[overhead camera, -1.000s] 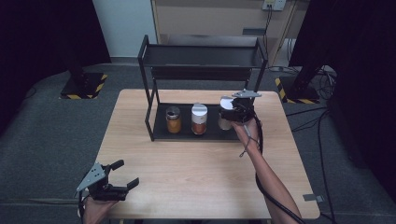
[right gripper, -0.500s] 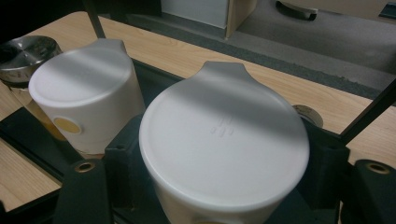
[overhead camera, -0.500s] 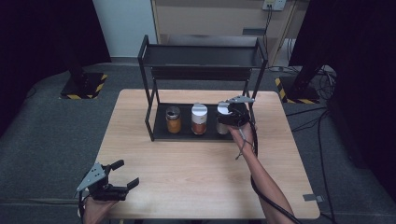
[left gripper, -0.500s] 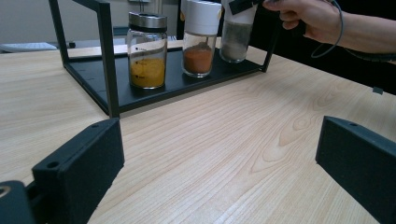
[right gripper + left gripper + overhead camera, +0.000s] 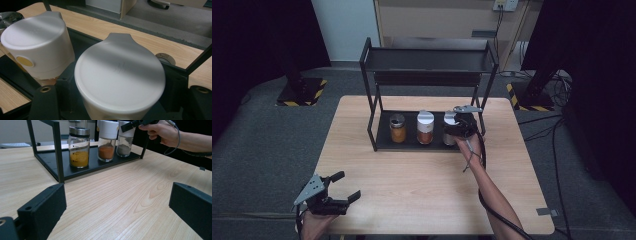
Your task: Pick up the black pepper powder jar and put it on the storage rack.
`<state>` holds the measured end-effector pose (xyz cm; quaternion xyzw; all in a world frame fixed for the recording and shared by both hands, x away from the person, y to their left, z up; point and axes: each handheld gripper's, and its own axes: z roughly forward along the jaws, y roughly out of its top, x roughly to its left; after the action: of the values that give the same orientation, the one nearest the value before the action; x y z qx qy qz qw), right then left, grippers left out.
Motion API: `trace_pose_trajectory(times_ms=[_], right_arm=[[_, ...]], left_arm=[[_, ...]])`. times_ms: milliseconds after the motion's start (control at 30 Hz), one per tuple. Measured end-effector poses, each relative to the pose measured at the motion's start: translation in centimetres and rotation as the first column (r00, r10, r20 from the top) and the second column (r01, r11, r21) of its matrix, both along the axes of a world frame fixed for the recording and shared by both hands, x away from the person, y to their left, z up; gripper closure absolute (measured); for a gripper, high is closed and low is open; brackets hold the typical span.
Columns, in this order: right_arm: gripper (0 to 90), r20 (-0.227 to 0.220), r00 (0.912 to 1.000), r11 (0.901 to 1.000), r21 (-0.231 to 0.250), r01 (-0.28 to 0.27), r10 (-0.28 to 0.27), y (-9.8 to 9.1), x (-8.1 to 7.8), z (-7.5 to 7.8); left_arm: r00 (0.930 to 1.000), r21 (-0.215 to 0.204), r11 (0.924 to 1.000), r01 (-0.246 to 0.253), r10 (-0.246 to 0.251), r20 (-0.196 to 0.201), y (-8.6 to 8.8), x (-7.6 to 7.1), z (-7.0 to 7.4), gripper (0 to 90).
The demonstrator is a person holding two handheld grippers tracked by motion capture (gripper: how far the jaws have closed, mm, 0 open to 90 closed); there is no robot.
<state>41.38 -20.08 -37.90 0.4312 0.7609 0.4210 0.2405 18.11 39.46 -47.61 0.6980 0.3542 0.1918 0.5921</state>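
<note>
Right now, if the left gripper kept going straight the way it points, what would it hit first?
Probably the near front post of the black rack, with the yellow spice jar just behind it. The left gripper is open over bare table; depth is hard to judge.

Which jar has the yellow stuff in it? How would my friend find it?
Look for the black metal rack on the wooden table. Three spice jars stand in a row on its bottom shelf. It's the yellow spice jar on the left end, the one with a shiny metal lid, not a white cap.
</note>
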Motion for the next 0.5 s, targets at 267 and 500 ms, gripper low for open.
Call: trace_pose_trajectory(times_ms=[267,500], right_arm=[[31.0,-0.002,1.0000,1.0000,-0.003,0.001,-0.001,-0.14,0.08,-0.23],[30.9,0.003,1.0000,1.0000,0.005,-0.002,0.002,-0.45,0.03,-0.50]], left_arm=[[1.0000,0.000,1.0000,0.000,0.000,0.000,0.00,-0.02,0.01,0.5],[1.0000,0.003,1.0000,0.002,-0.002,0.000,-0.03,0.00,0.04,0.5]])
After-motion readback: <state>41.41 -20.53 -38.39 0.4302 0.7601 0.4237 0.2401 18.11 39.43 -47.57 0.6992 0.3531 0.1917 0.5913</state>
